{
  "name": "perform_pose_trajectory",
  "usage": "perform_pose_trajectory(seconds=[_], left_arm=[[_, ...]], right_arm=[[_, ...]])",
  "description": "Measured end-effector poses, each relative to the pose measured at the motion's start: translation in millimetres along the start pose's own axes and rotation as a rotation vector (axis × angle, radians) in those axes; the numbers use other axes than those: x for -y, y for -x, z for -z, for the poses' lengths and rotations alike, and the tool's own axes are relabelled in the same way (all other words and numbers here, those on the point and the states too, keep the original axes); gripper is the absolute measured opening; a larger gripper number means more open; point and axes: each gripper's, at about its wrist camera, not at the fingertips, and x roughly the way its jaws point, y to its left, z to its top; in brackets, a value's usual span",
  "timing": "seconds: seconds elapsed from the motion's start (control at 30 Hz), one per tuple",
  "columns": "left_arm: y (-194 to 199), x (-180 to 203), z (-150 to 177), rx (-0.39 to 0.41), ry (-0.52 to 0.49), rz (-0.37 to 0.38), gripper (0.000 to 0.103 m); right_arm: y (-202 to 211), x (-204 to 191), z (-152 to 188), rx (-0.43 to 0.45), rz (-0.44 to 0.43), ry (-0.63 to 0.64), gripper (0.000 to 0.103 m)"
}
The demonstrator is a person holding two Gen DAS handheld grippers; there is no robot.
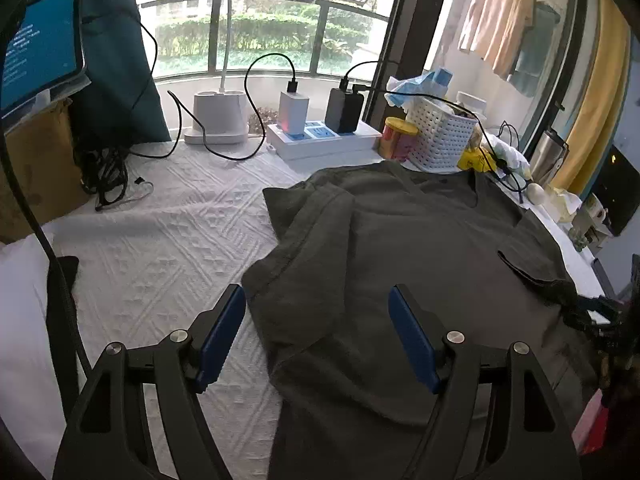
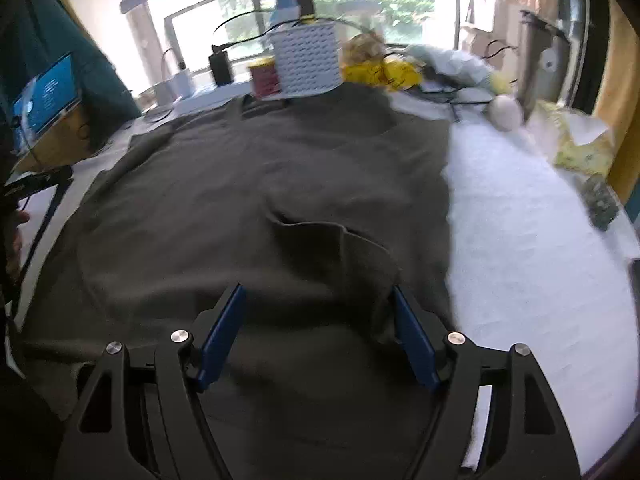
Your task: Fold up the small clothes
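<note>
While bare white tablecloth [image 1: 160,240] stays free toward nine o'clock, clutter lines the far edge around the white basket [image 1: 444,136]. Both tongs tilt downward, released: the left gripper [image 1: 316,336] straddles the dark shirt's [image 1: 400,280] near edge, the right gripper [image 2: 318,336] hovers over its raised fold. Collar points toward twelve o'clock.

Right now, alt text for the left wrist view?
Open left gripper hovers over the edge of a dark olive shirt spread on a white textured cloth. Behind: white basket, power strip with chargers, window.
</note>
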Motion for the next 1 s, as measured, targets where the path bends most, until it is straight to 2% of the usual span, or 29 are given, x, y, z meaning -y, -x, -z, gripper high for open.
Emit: perform_pose_trajectory(seconds=[0.1, 0.2, 0.43, 0.53, 0.6, 0.67, 0.7, 0.77, 0.8, 0.83, 0.93, 1.0], left_arm=[[-2.1, -8.5, 0.1, -0.007, 0.007, -0.005, 0.077], [-7.8, -17.3, -2.7, -0.024, 0.016, -0.004, 0.077], [-35.8, -18.0, -27.3, -0.043, -0.024, 0.035, 0.077], [-64.7, -15.7, -35.7, -0.104, -0.031, 0.071, 0.077], [-84.3, -17.9, -35.1, -0.166, -0.032, 0.064, 0.077], [-92.1, -22.7, -29.8, -0.194, -0.014, 0.057, 0.075], [-89.6, -25.8, -25.2, -0.178, 0.006, 0.080, 0.068], [-84.9, -25.6, -18.5, -0.166, -0.006, 0.106, 0.047], [-83.8, -24.6, -14.4, -0.169, -0.022, 0.100, 0.028], [-81.8, -24.0, -11.3, -0.167, -0.027, 0.102, 0.015], [-72.2, -22.5, -9.7, -0.138, -0.017, 0.093, 0.008], [-59.2, -19.4, -11.5, -0.097, -0.020, 0.077, 0.008]], right_arm=[[-4.9, -16.0, 6.5, -0.053, -0.038, 0.038, 0.074], [-3.9, -27.4, 10.9, -0.067, -0.020, 0.073, 0.074], [12.6, -16.9, -6.1, 0.045, 0.005, 0.003, 0.074], [10.9, -10.7, -11.8, 0.060, 0.028, -0.023, 0.074], [9.0, -5.9, -14.1, 0.065, 0.036, -0.046, 0.074], [9.8, -2.6, -15.1, 0.070, 0.031, -0.060, 0.074], [10.5, -2.0, -15.0, 0.072, 0.030, -0.062, 0.074], [9.9, 0.4, -15.0, 0.072, 0.027, -0.061, 0.074], [8.9, 2.0, -15.0, 0.070, 0.024, -0.063, 0.074], [7.6, 4.0, -15.1, 0.069, 0.021, -0.065, 0.074], [5.1, 7.7, -15.8, 0.068, 0.013, -0.068, 0.074], [5.7, 9.7, -16.8, 0.076, 0.005, -0.066, 0.074]])
